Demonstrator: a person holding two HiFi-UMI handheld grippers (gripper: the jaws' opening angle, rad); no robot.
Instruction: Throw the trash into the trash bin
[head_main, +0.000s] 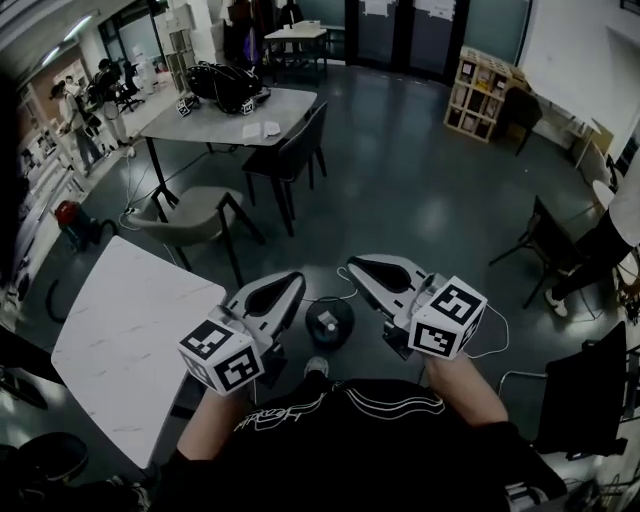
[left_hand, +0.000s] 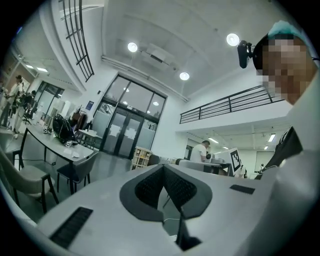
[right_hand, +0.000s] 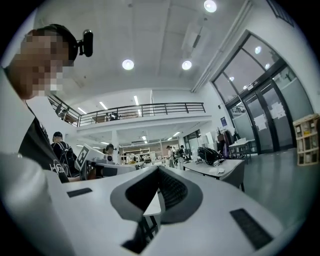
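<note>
Both grippers level, side by side
Jaws of left gripper (head_main: 292, 280) and right gripper (head_main: 354, 266) clenched, empty; trash bin (head_main: 328, 322) on floor between them

Floor (head_main: 420, 200) ahead lies open. A white counter (head_main: 120, 330) flanks the left gripper (head_main: 296, 278), a grey chair (head_main: 190, 215) beyond it; a black chair (head_main: 585, 390) stands well right of the right gripper (head_main: 352, 266).
</note>
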